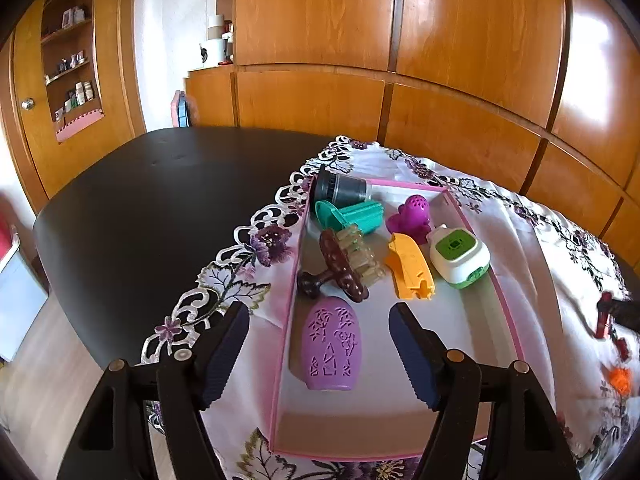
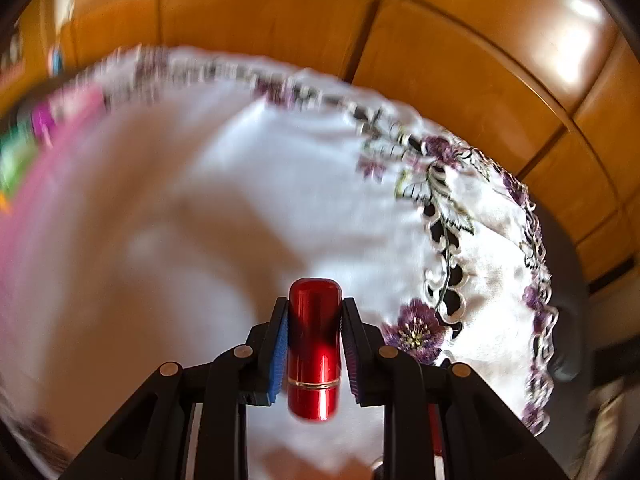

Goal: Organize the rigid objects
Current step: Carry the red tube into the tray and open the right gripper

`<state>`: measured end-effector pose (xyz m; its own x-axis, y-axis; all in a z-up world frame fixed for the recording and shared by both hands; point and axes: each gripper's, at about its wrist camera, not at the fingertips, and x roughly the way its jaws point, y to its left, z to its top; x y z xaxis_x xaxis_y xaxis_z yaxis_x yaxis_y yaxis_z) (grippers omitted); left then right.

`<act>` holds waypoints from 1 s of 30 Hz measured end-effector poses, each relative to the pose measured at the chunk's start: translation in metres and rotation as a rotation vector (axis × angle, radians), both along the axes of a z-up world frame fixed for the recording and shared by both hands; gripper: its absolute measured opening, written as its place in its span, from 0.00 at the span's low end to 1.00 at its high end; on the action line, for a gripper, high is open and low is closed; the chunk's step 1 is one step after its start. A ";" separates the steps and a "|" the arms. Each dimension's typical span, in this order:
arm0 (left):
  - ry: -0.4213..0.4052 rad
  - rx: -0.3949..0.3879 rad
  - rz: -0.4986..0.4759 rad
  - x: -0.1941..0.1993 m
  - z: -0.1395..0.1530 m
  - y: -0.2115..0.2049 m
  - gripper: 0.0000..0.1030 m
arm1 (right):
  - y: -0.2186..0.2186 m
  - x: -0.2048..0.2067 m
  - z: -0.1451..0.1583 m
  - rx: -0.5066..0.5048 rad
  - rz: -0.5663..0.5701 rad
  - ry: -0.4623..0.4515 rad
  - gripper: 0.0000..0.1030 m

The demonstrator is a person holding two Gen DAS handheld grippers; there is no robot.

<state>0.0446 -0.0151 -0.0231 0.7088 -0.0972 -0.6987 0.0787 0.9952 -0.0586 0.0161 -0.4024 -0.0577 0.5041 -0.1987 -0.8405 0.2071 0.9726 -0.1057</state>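
Observation:
A shallow pink-rimmed tray (image 1: 509,312) lies on the embroidered white cloth (image 1: 532,248). It holds a purple patterned oval (image 1: 330,348), a brown bristle brush (image 1: 344,270), a yellow-orange clip (image 1: 410,266), a white-and-green device (image 1: 460,256), a teal piece (image 1: 348,214), a magenta piece (image 1: 412,214) and a dark grey cylinder (image 1: 340,190). My left gripper (image 1: 318,312) hovers open over the tray's near left end, with the purple oval below its gap and untouched. My right gripper (image 2: 315,302) is shut on a glossy red lipstick tube (image 2: 314,344), lifted above the cloth (image 2: 224,184).
The cloth covers the right part of a black table (image 1: 152,208). Wooden cabinets (image 1: 460,60) stand close behind. A small orange item (image 1: 620,378) lies on the cloth at far right. The tray shows blurred at the left edge of the right wrist view (image 2: 76,100).

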 end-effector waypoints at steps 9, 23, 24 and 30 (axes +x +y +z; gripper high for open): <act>-0.013 -0.023 0.037 0.001 0.004 0.016 0.72 | 0.121 0.013 0.070 0.214 0.320 -0.162 0.23; 0.004 -0.030 0.095 0.001 -0.004 0.042 0.74 | 0.263 0.099 -0.007 0.363 0.406 0.108 0.26; 0.008 -0.033 0.096 0.001 -0.005 0.043 0.74 | 0.265 0.100 -0.009 0.353 0.408 0.112 0.26; 0.016 -0.034 0.096 0.002 -0.008 0.042 0.74 | 0.272 0.093 -0.018 0.324 0.433 0.120 0.26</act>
<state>0.0464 0.0266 -0.0310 0.7051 -0.0533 -0.7071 -0.0183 0.9955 -0.0933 0.1086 -0.1300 -0.0753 0.3788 0.2839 -0.8809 -0.2145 0.9528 0.2149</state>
